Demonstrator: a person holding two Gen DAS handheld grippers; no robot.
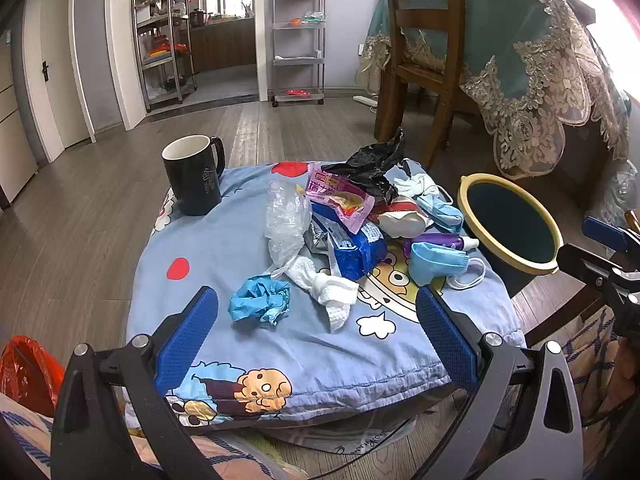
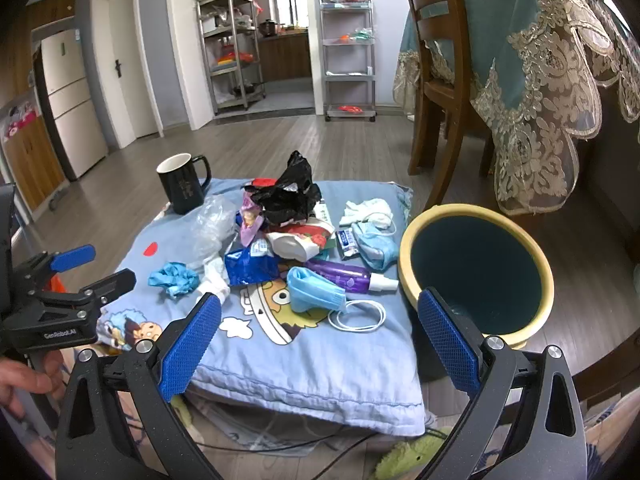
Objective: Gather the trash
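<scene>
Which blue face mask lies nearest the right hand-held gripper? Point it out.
The folded blue face mask beside the purple spray bottle, its white ear loop trailing toward the camera. The other mask lies farther back, next to the bin's rim.

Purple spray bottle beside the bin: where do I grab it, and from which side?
Grip the purple spray bottle across its body's middle, coming from above with the right gripper. It lies on its side, white nozzle toward the bin, probably too narrow to grip; a blue mask overlaps its near side.
</scene>
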